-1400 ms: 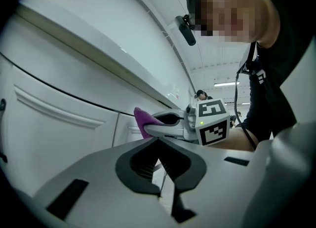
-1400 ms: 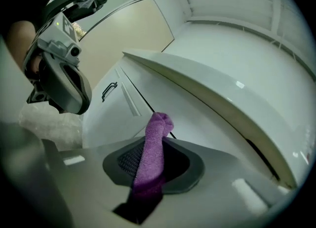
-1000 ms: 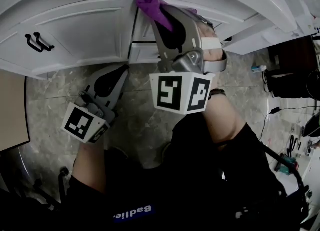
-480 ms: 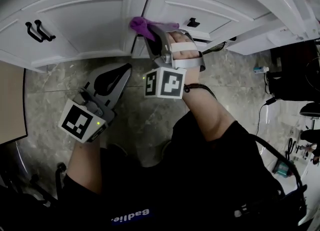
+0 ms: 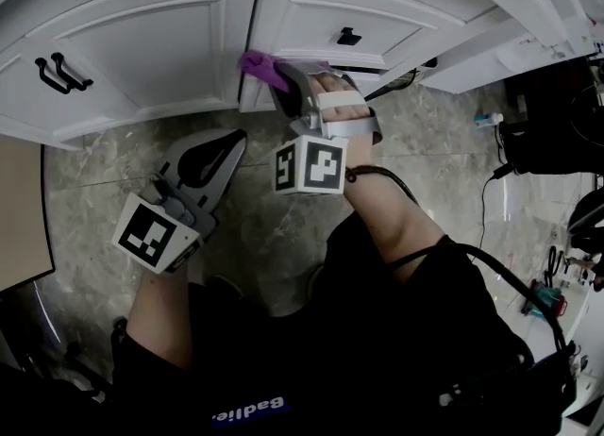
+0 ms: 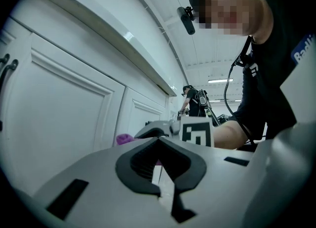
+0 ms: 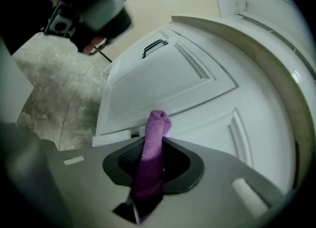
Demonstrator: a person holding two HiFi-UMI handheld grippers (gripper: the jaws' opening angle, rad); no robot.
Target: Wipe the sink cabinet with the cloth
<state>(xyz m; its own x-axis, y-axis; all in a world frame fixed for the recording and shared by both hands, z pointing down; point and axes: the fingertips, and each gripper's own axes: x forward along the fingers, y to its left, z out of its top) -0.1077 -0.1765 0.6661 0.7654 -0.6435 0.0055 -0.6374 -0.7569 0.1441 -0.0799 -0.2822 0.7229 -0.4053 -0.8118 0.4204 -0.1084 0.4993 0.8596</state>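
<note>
**Cloth tip pressed to the cabinet front**

Nearest us, our left gripper (image 5: 234,140) hangs idle with its fingers together on nothing, low and clear of the doors. We judge this leaves the wiping path free. Our right gripper (image 5: 276,74) has its fingers clamped on the rolled purple cloth (image 5: 255,63). The cloth's free tip pokes past them and appears to press the white panelled sink cabinet (image 5: 151,47) near the door seam. Beyond the fingers both doors are shut, hiding the contents.
</note>
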